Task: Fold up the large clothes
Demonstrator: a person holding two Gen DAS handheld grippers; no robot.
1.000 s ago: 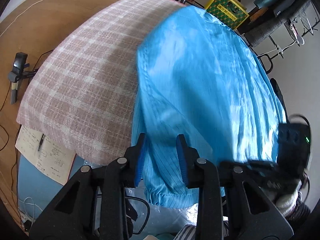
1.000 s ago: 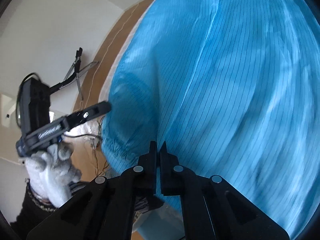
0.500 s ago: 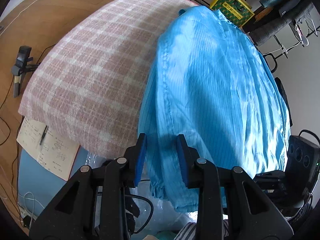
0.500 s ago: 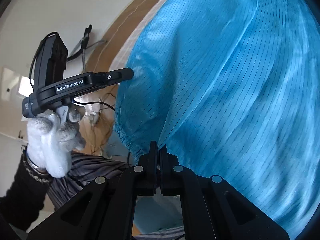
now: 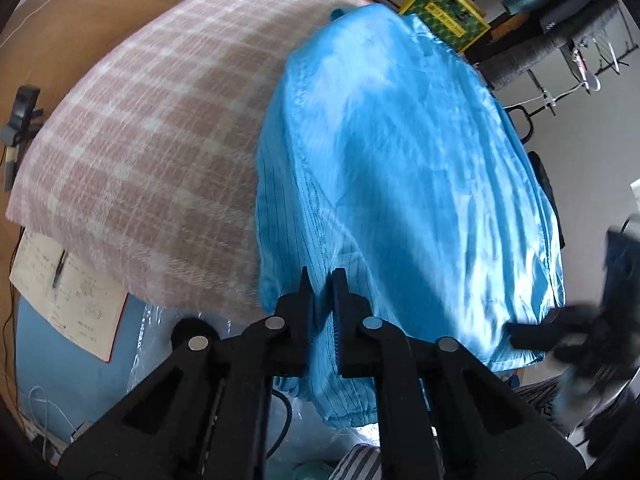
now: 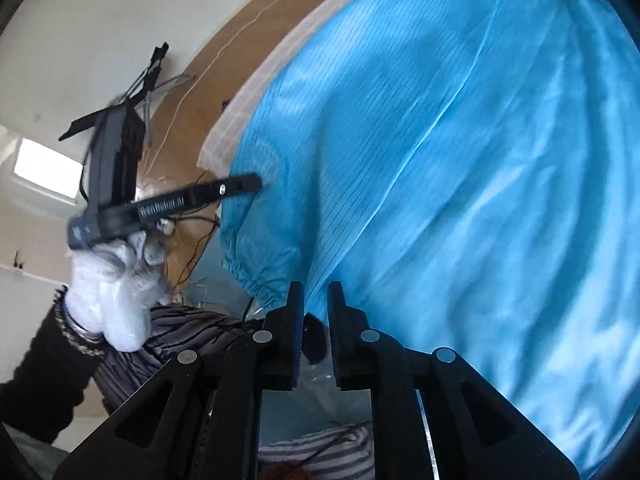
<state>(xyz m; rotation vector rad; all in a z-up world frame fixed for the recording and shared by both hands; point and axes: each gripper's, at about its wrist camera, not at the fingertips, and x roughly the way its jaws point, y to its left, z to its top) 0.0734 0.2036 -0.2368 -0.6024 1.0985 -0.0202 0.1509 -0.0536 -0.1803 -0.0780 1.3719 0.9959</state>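
Left gripper point(image 5: 322, 280) clenched on one blue garment point(image 5: 400, 168) at its near edge. Right gripper point(image 6: 316, 294) opening, hem between its fingers. Garment spread over one checked blanket point(image 5: 140, 152) on the worktop. Only left view: one notebook point(image 5: 60, 296). Only right view: gloved hand point(image 6: 116, 292).

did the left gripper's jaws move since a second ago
Yes. The left gripper has closed: its jaws, earlier apart over the blue garment, now pinch the fabric near the edge of the pink plaid blanket.
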